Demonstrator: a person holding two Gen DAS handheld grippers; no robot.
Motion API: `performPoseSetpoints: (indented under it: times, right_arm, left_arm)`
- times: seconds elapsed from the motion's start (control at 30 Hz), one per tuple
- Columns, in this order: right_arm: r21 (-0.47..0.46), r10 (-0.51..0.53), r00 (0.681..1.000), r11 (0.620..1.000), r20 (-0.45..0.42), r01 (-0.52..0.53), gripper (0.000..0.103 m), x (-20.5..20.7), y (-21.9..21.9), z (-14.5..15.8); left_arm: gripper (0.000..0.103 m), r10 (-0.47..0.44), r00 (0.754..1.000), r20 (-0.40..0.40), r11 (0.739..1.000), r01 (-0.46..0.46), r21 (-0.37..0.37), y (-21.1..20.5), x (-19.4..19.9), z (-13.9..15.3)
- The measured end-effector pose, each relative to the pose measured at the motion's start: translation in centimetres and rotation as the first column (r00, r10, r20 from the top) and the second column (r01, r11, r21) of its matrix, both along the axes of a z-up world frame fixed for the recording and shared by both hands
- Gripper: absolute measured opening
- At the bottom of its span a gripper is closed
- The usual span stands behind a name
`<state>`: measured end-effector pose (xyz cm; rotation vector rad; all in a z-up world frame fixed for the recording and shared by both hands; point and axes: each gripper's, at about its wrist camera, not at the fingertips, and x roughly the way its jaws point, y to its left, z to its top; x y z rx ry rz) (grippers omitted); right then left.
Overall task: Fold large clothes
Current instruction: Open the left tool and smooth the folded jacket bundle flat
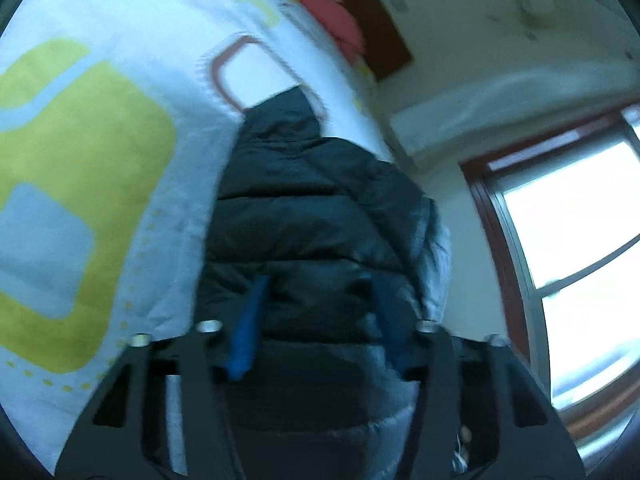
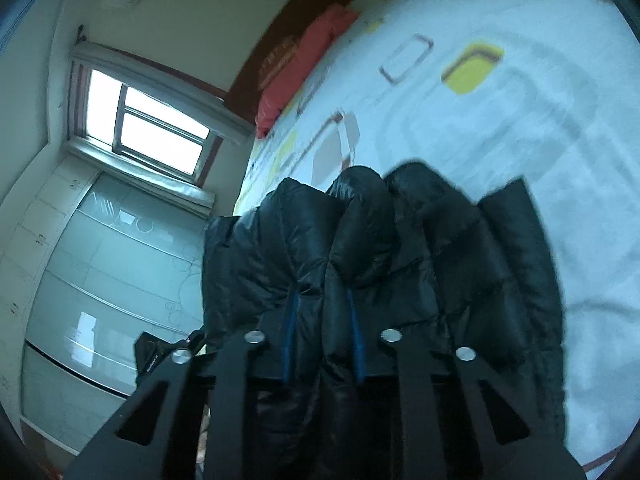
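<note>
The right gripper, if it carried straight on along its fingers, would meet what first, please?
Most likely more of the black puffer jacket, which the right gripper already pinches; its bunched folds fill the path ahead. Depth beyond them is unclear.

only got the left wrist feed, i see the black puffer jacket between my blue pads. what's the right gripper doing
Observer: The right gripper is shut on a bunched fold of the black puffer jacket.
Operator: is the rest lying on the bed on that side
Observer: Part of it drapes toward the patterned bedsheet; the frames don't show whether it touches.
Operator: anything beside the bed there
Observer: A frosted-glass wardrobe under the window.
</note>
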<state>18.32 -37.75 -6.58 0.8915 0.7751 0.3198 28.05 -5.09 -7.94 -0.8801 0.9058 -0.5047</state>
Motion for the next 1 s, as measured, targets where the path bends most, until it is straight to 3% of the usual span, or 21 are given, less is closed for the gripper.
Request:
performPoseSetpoints:
  times: [0.17, 0.3, 0.47, 0.7, 0.77, 0.8, 0.87, 0.9, 1.0]
  right_arm:
    - [-0.017, -0.070, 0.997, 0.997, -0.030, 0.070, 0.017, -2.3, -3.6, -1.7]
    - [0.075, -0.082, 0.994, 0.993, -0.076, 0.088, 0.017, -2.9, -5.7, -5.7]
    - [0.089, -0.067, 0.994, 0.993, -0.088, 0.075, 0.017, -2.1, -5.4, -7.1]
    - [0.095, -0.052, 0.994, 0.994, -0.092, 0.061, 0.019, -2.4, -5.6, -6.7]
    - [0.072, -0.052, 0.994, 0.996, -0.094, 0.059, 0.026, -2.7, -5.7, -5.7]
    - [0.059, -0.054, 0.994, 0.996, -0.095, 0.060, 0.032, -2.9, -5.6, -5.0]
    - [0.043, -0.067, 0.994, 0.997, -0.090, 0.071, 0.050, -3.9, -5.6, -3.5]
    - [0.034, -0.084, 0.993, 0.996, -0.086, 0.088, 0.067, -4.9, -5.5, -2.5]
    - [0.037, -0.077, 0.995, 0.996, -0.055, 0.079, 0.074, -7.6, -4.8, -0.2]
  left_arm:
    - [0.042, -0.028, 1.000, -0.003, 0.997, 0.028, 0.068, -2.0, -0.1, 0.6]
    - [0.043, -0.008, 1.000, -0.018, 0.991, 0.010, 0.131, -3.2, 0.0, -0.2]
    - [0.043, -0.039, 0.999, -0.020, 0.959, 0.043, 0.281, -5.7, 0.8, -0.7]
    - [0.043, -0.053, 0.998, -0.030, 0.956, 0.060, 0.288, -5.5, 1.3, -1.5]
    - [0.045, -0.052, 0.999, -0.015, 0.958, 0.054, 0.281, -5.5, 0.9, -1.1]
    - [0.052, -0.050, 0.999, -0.009, 0.961, 0.051, 0.273, -5.2, 0.6, -0.8]
    - [0.065, -0.043, 0.999, 0.002, 0.972, 0.041, 0.229, -4.1, -0.3, -0.2]
    - [0.070, -0.040, 0.999, 0.008, 0.977, 0.037, 0.211, -3.5, -1.1, 0.0]
    - [0.083, -0.045, 0.999, 0.002, 0.983, 0.044, 0.180, -2.4, -3.3, 0.3]
